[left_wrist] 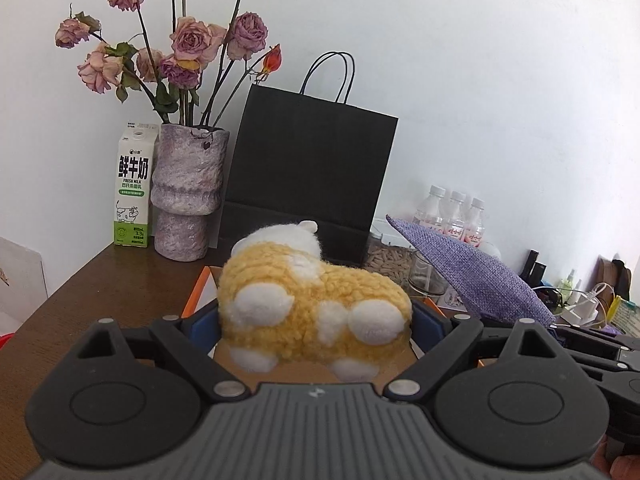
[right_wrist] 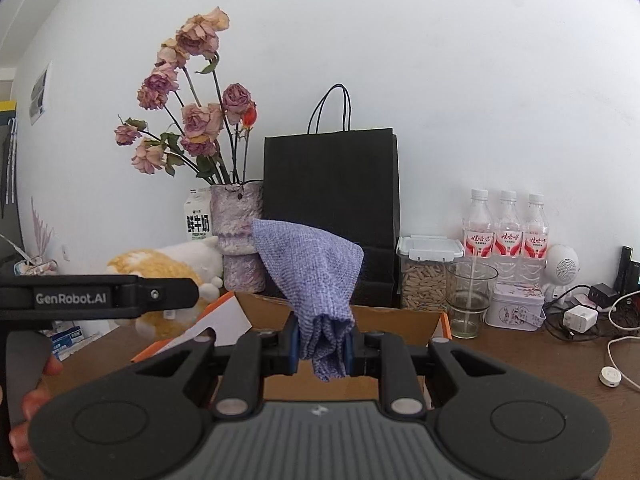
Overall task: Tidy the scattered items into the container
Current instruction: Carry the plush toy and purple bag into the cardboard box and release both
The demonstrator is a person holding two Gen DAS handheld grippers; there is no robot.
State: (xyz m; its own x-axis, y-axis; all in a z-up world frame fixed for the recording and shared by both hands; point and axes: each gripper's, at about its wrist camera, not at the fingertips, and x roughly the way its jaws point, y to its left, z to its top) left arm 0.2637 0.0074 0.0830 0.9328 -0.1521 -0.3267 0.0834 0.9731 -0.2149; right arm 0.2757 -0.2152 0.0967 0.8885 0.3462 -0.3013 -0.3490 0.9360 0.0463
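**A:** What does each gripper carry?

**B:** The left gripper [left_wrist: 316,320] is clamped on one yellow-and-white plush toy [left_wrist: 316,300], its blue pads pressed into the toy's flanks. The right gripper [right_wrist: 323,346] is pinched narrow on one bunched purple woven cloth [right_wrist: 308,268], which fans out above the jaws.

**A:** And where is the container?

**B:** One open cardboard box [right_wrist: 400,316] with orange-edged flaps sits on the brown table [left_wrist: 120,280], directly beneath and ahead of both loads.

**A:** What stands behind it?

**B:** One lidded jar of seeds [right_wrist: 424,276], one glass tumbler [right_wrist: 470,300] and one floral tin [right_wrist: 516,312]. Farther back are three water bottles [right_wrist: 508,228], one black paper bag [left_wrist: 312,160], one vase of dried roses [left_wrist: 186,192] and one milk carton [left_wrist: 134,188] against the wall.
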